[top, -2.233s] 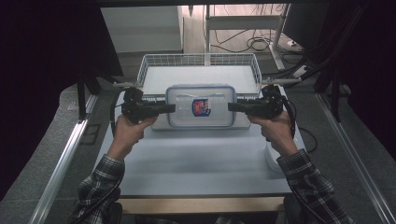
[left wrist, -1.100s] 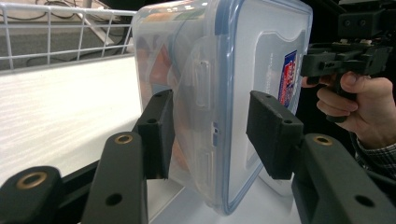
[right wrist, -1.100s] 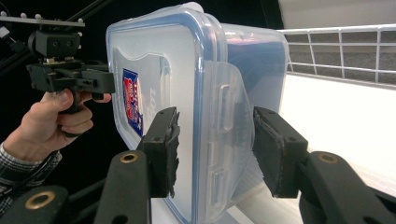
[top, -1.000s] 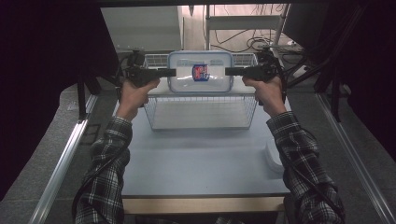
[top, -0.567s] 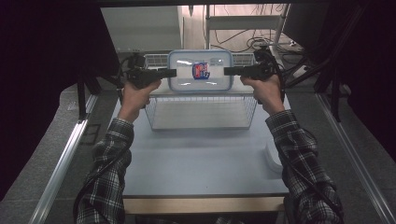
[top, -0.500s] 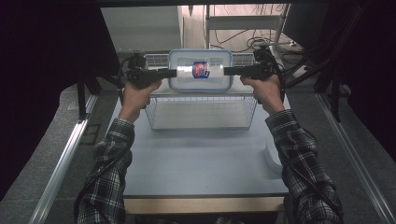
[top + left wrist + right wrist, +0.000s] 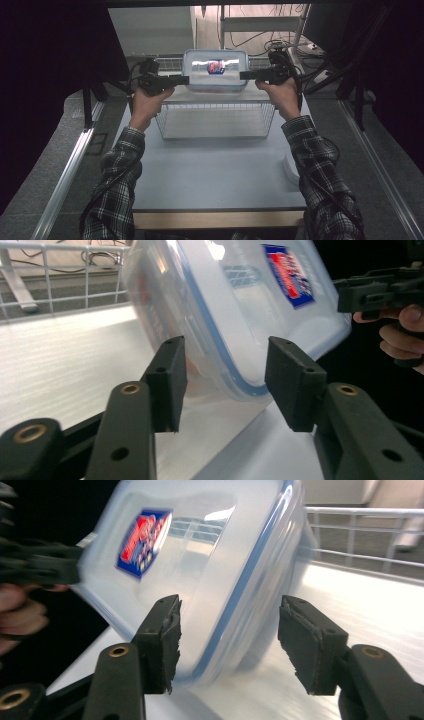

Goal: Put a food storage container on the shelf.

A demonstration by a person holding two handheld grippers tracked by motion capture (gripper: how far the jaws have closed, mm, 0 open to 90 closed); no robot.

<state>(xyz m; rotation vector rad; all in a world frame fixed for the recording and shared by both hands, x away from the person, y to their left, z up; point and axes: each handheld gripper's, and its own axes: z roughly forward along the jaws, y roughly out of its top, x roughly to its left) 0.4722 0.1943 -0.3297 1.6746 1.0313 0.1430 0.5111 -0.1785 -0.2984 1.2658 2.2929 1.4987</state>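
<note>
the tilted plastic container [image 7: 215, 70] stood in the far wire basket [image 7: 215, 120]; left hand-held gripper [image 7: 225, 382] and right hand-held gripper [image 7: 227, 640], having just eased wider, stood clear of it, so it could topple.

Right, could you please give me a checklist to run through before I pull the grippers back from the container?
1. Container inside the wire basket: ok, it is at the far side.
2. Container lying flat: not ok, it stands tilted on a long edge with its labelled lid towards the person.
3. Left gripper released: ok, its jaws stand open on either side of the container's end.
4. Right gripper released: ok, its jaws have just been opening, and the other end sits between them unclamped.
5. Container supported from behind: cannot tell whether it leans on the basket's far wall.
</note>
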